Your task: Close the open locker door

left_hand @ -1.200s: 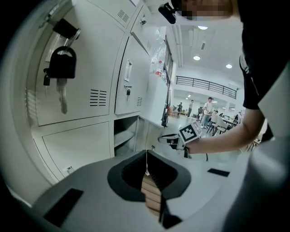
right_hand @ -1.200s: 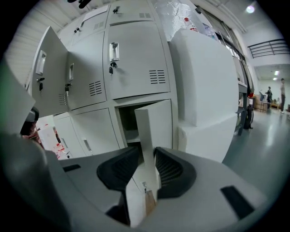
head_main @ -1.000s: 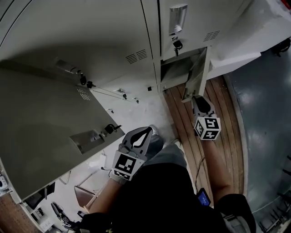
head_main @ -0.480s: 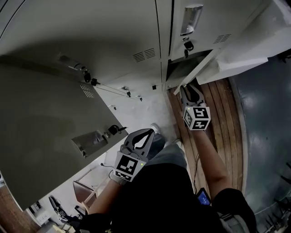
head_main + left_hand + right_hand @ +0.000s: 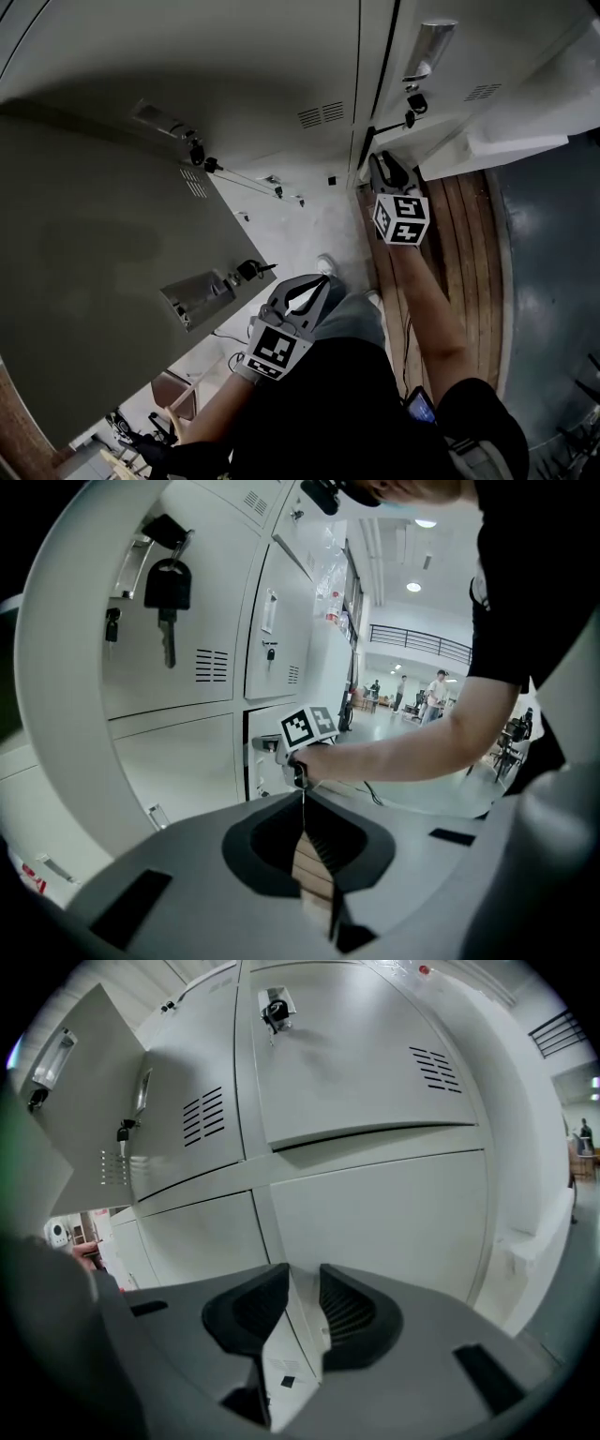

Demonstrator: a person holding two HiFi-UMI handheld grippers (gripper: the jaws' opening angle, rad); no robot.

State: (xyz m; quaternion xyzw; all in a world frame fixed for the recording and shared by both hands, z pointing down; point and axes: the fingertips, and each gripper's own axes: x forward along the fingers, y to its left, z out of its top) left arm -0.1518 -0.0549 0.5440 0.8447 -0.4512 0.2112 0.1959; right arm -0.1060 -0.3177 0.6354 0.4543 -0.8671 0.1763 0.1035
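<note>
The low locker door (image 5: 427, 142) at the right stands almost flush with the bank, with only a dark slit (image 5: 367, 141) showing at its left edge. My right gripper (image 5: 386, 172) is at that free edge. In the right gripper view the door's edge (image 5: 284, 1335) runs between the jaws of the right gripper (image 5: 302, 1283), and the pads close on it. My left gripper (image 5: 305, 295) hangs lower, by the person's knee. Seen in its own view, the left gripper (image 5: 302, 803) is shut and holds nothing. That view also shows the right gripper (image 5: 295, 761) at the locker.
A large grey locker door (image 5: 94, 262) stands wide open at the left, its handle (image 5: 202, 295) facing me; it also shows as a grey door (image 5: 75, 1082) in the right gripper view. Keys (image 5: 169, 583) hang from nearby locks. A wooden floor strip (image 5: 469, 244) and a white ledge (image 5: 497, 141) lie at the right.
The low door has swung from well open to nearly flush, and my right gripper has travelled with its edge toward the lockers. The left gripper has hardly moved.
</note>
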